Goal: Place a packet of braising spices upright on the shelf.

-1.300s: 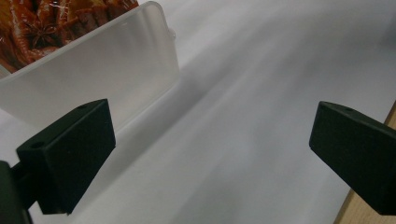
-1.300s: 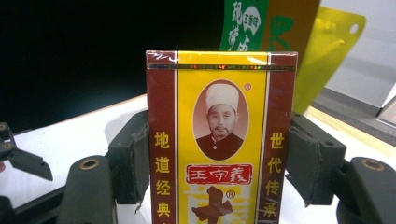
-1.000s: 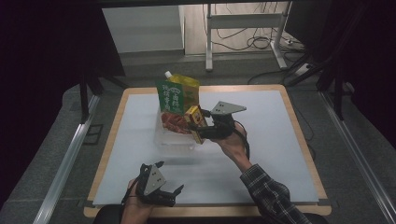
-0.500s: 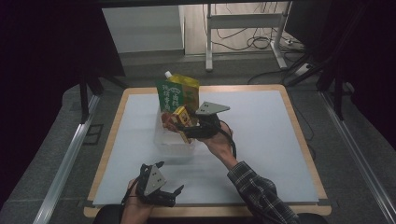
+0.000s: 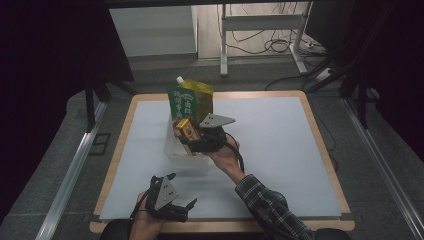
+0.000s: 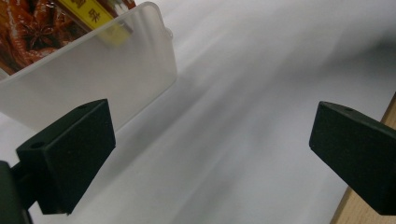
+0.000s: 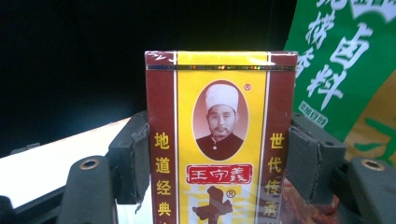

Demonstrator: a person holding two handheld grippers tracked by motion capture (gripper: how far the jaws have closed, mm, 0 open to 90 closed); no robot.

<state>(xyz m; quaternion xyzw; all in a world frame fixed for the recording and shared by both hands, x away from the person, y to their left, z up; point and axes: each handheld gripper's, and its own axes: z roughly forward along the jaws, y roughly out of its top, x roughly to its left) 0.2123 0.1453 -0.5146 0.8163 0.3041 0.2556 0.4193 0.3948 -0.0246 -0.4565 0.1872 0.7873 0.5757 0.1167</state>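
Observation:
My right gripper (image 5: 192, 141) is shut on a small yellow-and-maroon box (image 5: 186, 129), its pads pressing the box's two long sides (image 7: 219, 140). It holds the box over a clear plastic container (image 5: 172, 145) at the middle of the table. A tall green-and-yellow pouch (image 5: 189, 102) with a white cap stands in that container behind the box, also at the right of the right gripper view (image 7: 345, 70). My left gripper (image 5: 175, 195) rests near the table's front edge, jaws wide apart with nothing between them. Its view looks at the container's frosted wall (image 6: 93, 79).
The white mat (image 5: 280, 145) covers a wooden-edged table (image 5: 320, 135). Bare mat lies to the right of the container and between the two grippers. A person's plaid sleeve (image 5: 270, 210) comes in from the bottom. Dark floor and metal rails surround the table.
My right gripper has carried the box leftward and a little down, from the container's right side to over it. The left gripper has stayed put.

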